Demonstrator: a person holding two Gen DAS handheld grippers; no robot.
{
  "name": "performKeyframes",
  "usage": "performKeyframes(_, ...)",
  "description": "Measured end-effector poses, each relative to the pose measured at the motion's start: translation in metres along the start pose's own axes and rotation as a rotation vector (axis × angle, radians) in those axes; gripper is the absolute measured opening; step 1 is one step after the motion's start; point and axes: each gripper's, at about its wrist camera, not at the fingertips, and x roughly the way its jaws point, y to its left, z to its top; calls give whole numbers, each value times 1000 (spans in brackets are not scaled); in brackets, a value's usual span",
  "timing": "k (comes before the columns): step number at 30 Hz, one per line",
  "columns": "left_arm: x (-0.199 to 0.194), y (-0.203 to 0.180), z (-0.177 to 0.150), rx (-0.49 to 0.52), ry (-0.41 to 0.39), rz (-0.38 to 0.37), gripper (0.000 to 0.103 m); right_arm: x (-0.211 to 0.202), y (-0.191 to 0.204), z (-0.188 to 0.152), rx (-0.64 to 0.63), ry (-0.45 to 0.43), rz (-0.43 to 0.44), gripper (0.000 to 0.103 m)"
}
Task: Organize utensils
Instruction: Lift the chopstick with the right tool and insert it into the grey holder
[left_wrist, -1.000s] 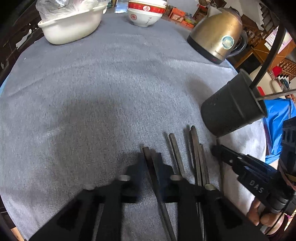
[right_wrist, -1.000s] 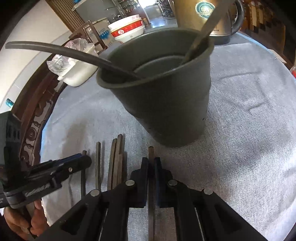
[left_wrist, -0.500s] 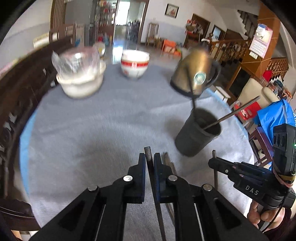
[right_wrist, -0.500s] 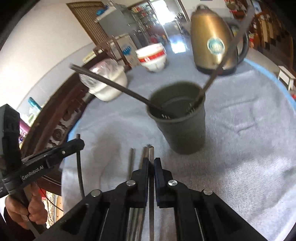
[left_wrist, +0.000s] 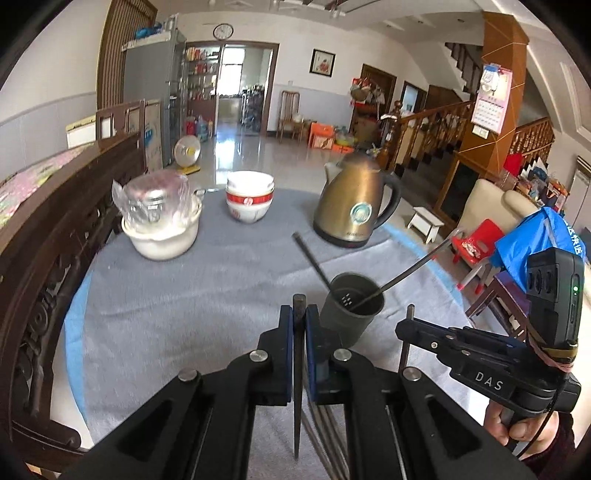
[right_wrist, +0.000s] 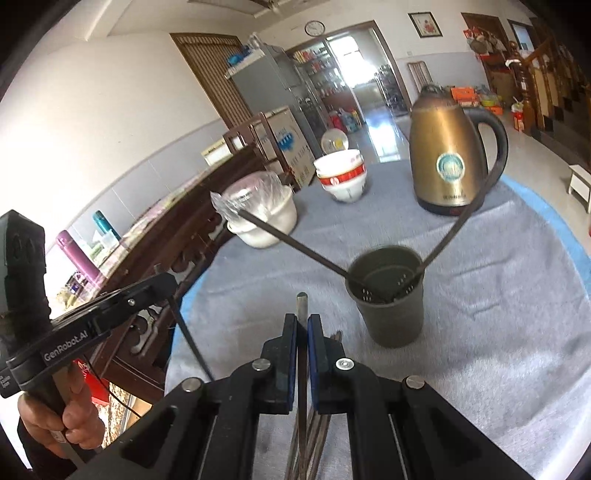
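Left wrist: left gripper (left_wrist: 299, 317) clamps a chopstick (left_wrist: 297, 373) beside the cup (left_wrist: 349, 317).

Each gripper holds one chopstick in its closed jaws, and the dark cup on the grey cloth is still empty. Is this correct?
Not quite: the dark cup is not empty. The right wrist view shows two chopsticks already standing in it, leaning apart. The rest holds: the left gripper and the right gripper each hold one chopstick in closed jaws.
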Motion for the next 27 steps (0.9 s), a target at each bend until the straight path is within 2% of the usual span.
performKeyframes(9, -28, -11, 23, 9, -61, -51, 6, -37, -3, 27, 6, -109, 1, 6)
performKeyframes(15, -42, -21, 45, 16, -113, -80, 7, -62, -12, 56, 33, -232, -35, 6)
performKeyframes(21, -52, -37, 74, 10, -205, -98, 6, -88, -14, 81, 24, -447, -135, 6)
performKeyframes(27, -57, -55, 90, 8, -337, -73, 6, -102, -10, 91, 9, -671, -219, 6)
